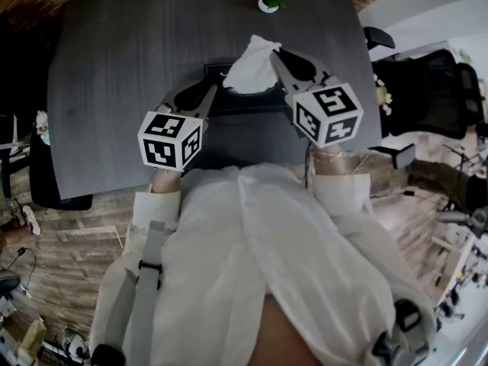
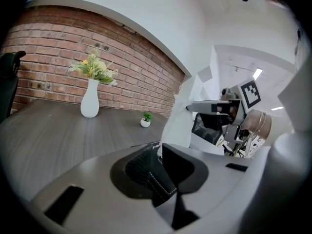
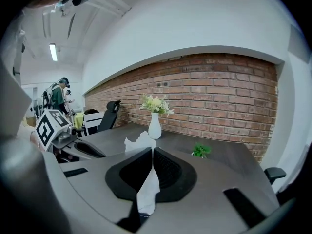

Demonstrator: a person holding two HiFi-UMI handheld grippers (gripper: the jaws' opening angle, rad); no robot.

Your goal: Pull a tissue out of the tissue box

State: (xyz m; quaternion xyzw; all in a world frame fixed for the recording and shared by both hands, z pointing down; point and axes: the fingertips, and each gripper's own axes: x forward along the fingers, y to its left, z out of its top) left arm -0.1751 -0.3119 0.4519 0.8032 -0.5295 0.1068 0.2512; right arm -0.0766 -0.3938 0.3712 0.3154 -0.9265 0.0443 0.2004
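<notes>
While left tongs [image 1: 214, 93] clamp tissue box [image 1: 255, 103] edge, right tongs [image 1: 276, 53] pinch tissue [image 1: 248, 69], long axis upright.

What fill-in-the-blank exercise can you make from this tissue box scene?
The right gripper is shut on a white ____.
The left gripper grips the black tissue ____.
The flowers stand in a white ____.
Missing words: tissue, box, vase.
</notes>
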